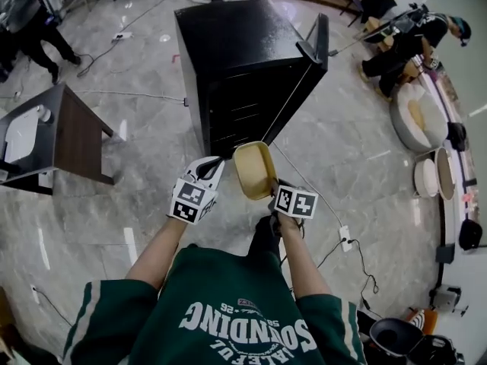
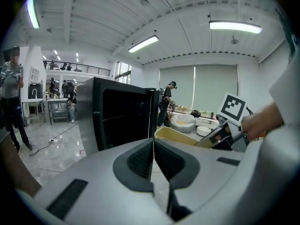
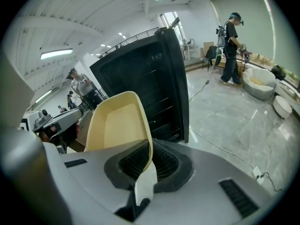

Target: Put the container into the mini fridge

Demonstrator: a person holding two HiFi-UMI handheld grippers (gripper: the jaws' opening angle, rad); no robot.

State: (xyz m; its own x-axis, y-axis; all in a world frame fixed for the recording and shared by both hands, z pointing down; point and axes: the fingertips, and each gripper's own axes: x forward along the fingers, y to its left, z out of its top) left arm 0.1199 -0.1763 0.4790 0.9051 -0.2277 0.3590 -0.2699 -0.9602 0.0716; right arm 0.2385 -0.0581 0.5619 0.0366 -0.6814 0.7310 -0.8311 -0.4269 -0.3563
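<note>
**Q:** Where is the container?
**A:** The cream container [image 1: 253, 169] is held above the marble floor [image 1: 358, 150], just in front of the black mini fridge [image 1: 243, 59]. The fridge door [image 1: 316, 48] stands open. The container is not inside.
**Q:** And the right claw?
**A:** The right claw [image 3: 148, 162] is clenched on the container's wall, one pad inside and one outside.
**Q:** And the left claw?
**A:** The left claw [image 2: 153, 154] has its jaws together with nothing between them. It is just beside the container.
</note>
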